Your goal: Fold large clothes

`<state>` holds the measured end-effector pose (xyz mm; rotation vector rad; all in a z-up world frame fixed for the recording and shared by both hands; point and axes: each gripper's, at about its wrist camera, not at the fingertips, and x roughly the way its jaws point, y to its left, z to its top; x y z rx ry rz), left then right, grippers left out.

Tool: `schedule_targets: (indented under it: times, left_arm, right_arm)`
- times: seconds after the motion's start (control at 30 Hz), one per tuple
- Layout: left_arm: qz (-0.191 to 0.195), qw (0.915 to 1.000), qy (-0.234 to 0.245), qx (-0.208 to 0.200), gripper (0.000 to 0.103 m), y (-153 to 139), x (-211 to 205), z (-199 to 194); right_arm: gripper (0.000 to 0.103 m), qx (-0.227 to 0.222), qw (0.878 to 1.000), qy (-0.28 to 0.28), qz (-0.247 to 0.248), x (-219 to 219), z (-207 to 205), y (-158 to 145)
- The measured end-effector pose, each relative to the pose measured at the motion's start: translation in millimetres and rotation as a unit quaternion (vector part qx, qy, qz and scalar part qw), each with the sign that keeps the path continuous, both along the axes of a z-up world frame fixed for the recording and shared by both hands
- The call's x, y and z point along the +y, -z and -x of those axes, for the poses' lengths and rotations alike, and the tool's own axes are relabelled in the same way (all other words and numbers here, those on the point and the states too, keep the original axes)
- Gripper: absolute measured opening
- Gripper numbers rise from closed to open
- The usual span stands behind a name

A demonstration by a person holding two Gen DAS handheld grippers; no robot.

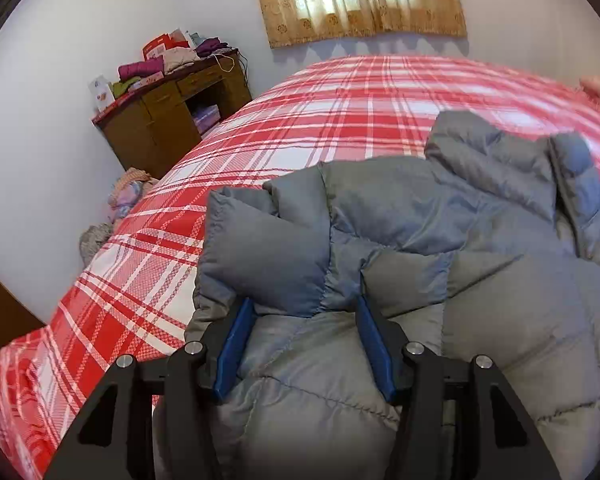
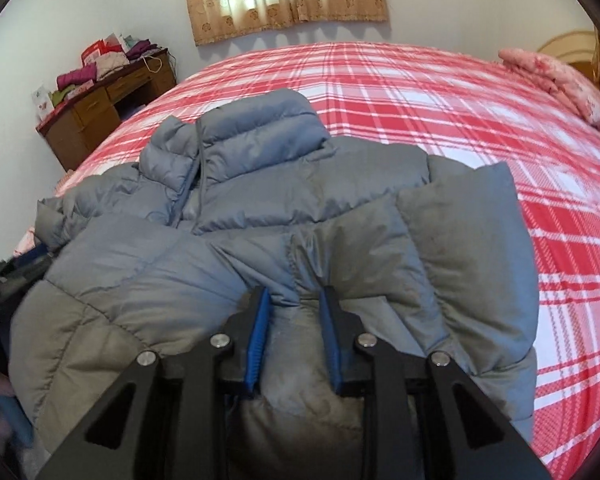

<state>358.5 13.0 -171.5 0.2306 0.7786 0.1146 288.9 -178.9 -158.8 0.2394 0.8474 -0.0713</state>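
We clamp both the left gripper point(image 1: 304, 312) and right gripper point(image 2: 296, 304) on the grey puffer jacket point(image 2: 284, 200) lying on the bed point(image 2: 440, 92); we should fold evenly, keeping both grips level.

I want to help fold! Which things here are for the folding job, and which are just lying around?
For the job: grey puffer jacket, left gripper, right gripper, both pinching the jacket.

Just lying about: plaid bedspread, pink pillow, wooden desk, clothes piled on it, curtain.

Left tool point(image 1: 304, 312) and right tool point(image 2: 296, 300) both angle downward, blue pads clamping fabric.
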Motion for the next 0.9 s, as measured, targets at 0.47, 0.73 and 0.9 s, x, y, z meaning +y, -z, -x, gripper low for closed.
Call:
schedule_targets:
  times: [0.47,0.73,0.9]
  left_arm:
    - [0.005,0.9999,-0.006,-0.007,0.059,1.1,3.3,1.1]
    - [0.016,0.9997,-0.011,-0.013,0.059,1.8,5.1,1.7]
    - [0.025,0.9995,-0.013,-0.013,0.06,1.7,8.0,2.1]
  right_arm:
    - [0.072,0.021,0.99,0.076,-0.118,-9.6,-111.9,-83.6]
    - [0.076,0.108,0.973,0.131,-0.159,-18.4,-198.5,-41.7]
    - [0.064,0.142,0.978,0.099,-0.118,-9.3,-196.0,-31.9]
